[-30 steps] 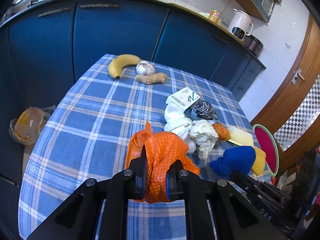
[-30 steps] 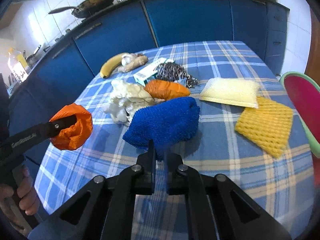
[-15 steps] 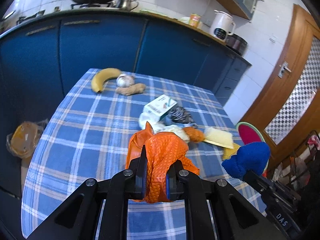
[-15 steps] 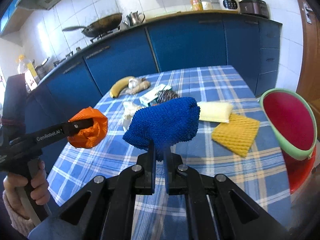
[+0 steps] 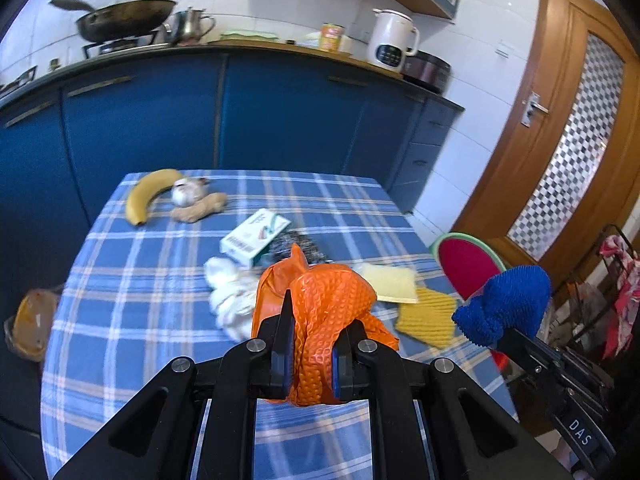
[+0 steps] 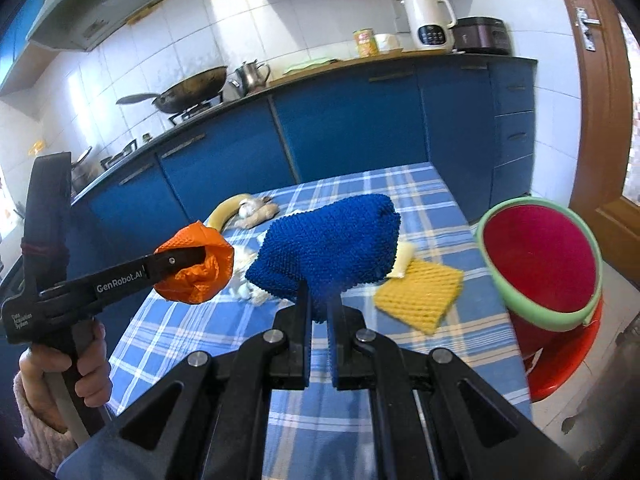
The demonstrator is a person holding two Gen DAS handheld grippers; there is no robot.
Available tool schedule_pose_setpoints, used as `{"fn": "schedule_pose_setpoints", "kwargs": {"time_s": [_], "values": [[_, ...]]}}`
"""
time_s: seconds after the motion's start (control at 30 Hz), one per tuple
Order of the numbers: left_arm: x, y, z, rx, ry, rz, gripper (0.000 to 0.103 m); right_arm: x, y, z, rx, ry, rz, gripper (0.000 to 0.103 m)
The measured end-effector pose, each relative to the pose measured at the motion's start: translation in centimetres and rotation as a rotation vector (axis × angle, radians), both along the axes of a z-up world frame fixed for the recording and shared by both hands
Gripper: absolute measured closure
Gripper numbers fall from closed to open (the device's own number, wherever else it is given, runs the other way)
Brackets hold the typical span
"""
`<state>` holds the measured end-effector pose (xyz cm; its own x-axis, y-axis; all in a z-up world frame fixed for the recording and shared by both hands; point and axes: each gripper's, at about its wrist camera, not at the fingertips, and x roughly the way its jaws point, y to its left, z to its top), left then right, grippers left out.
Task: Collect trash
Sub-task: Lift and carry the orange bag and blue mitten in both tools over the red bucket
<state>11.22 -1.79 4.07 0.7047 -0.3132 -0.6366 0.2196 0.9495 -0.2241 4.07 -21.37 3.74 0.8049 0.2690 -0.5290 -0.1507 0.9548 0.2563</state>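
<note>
Left gripper (image 5: 311,342) clamps orange foam net (image 5: 328,308), lifted above table (image 5: 120,280). Right gripper (image 6: 318,312) pinches blue foam net (image 6: 328,248); bin (image 6: 540,264) at 3 o'clock.

Banana (image 5: 149,197) at table's (image 5: 120,320) far-left corner — bin (image 6: 538,264) beside right edge.

right gripper (image 6: 319,312) clamped blue foam net (image 6: 326,248) | left gripper (image 6: 200,255) at 9 o'clock gripped orange net (image 6: 200,276) | red bin (image 6: 540,264) at 3 o'clock | yellow net (image 6: 420,296) on table (image 6: 432,200)
</note>
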Motion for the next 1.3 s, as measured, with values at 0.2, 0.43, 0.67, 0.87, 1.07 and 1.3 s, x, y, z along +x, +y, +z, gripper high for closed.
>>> {"fn": "schedule_pose_setpoints", "kwargs": {"time_s": [0.2,0.43,0.67,0.87,1.07,1.3], "values": [[1.1,-3.3,1.0,0.013,-0.017,-0.068,0.09,0.0,-2.6,0.7,-0.003,-0.009,-0.063,0.094],[2.8,-7.9,1.7,0.024,-0.013,-0.141,0.09,0.1,-6.4,1.1,-0.014,-0.012,-0.16,0.094],[4.6,-13.2,1.2,0.043,0.005,-0.216,0.09,0.3,-11.3,0.5,-0.017,0.015,-0.266,0.094],[6.6,-18.3,-0.1,0.064,0.036,-0.286,0.09,1.2,-15.3,-0.8,0.003,0.05,-0.325,0.094],[8.6,-23.4,-2.1,0.076,0.071,-0.341,0.09,2.6,-18.5,-2.8,0.034,0.1,-0.368,0.094],[11.0,-27.8,-5.8,0.097,0.15,-0.391,0.09,3.7,-21.7,-4.8,0.059,0.142,-0.423,0.094]]}}
